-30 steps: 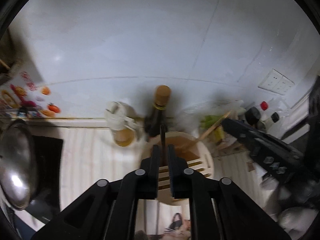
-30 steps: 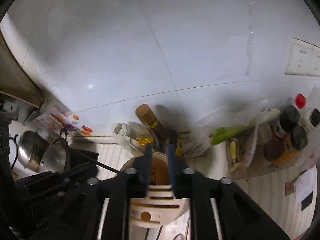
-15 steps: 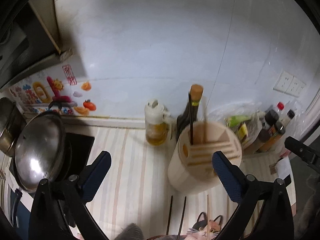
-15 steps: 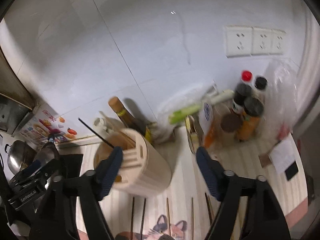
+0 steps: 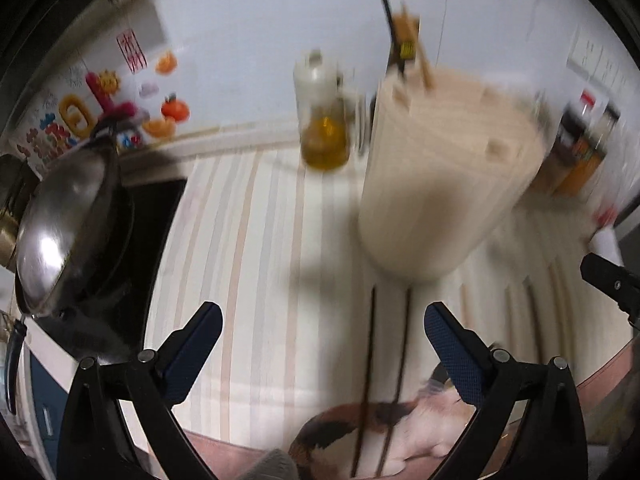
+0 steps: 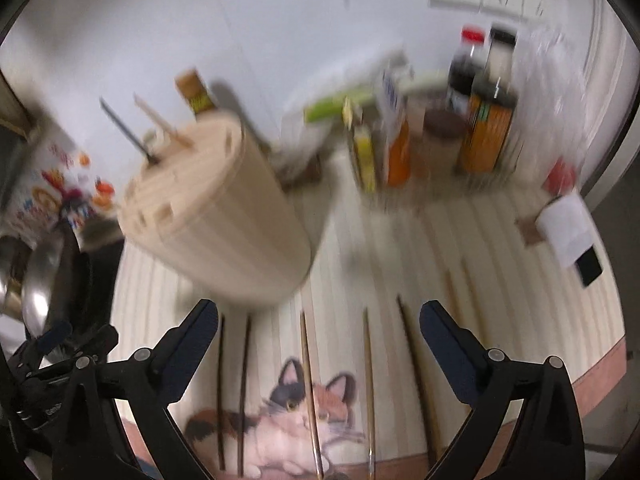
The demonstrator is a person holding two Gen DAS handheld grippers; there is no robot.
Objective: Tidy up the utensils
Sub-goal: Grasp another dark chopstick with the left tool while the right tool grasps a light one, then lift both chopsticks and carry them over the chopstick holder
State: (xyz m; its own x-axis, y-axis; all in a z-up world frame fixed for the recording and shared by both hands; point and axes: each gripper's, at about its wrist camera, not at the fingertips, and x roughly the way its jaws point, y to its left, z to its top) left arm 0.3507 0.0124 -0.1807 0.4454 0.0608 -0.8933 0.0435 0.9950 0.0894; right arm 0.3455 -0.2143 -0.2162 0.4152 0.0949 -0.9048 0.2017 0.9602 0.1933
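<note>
Both grippers hang above a striped mat point(image 6: 352, 240) on the countertop, and neither holds anything. The left gripper point(image 5: 322, 334) has its jaws spread wide, with two dark chopsticks point(image 5: 386, 360) lying side by side on the mat below the gap, untouched. The right gripper point(image 6: 318, 330) is opening its jaws, now nearly full width, with nothing pinched between them; beneath it several more chopsticks point(image 6: 308, 380) lie roughly parallel across the mat's near edge, over a printed cat picture point(image 6: 296, 420). A round wooden utensil holder point(image 6: 216, 216) stands on the mat toward its back left part, just beyond the ends of the dark pair. One dark chopstick point(image 6: 124, 128) and one pale chopstick point(image 6: 162, 124) stick up tilted from slots in its top. Behind the holder, near the wall, stand an oil dispenser point(image 5: 322, 120) and a brown bottle point(image 5: 406, 40). A cluster of sauce bottles point(image 6: 480, 112) crowds the back right corner. A steel pan point(image 5: 64, 224) sits on the stove off the mat's left edge. Motion blur softens finer detail.
</note>
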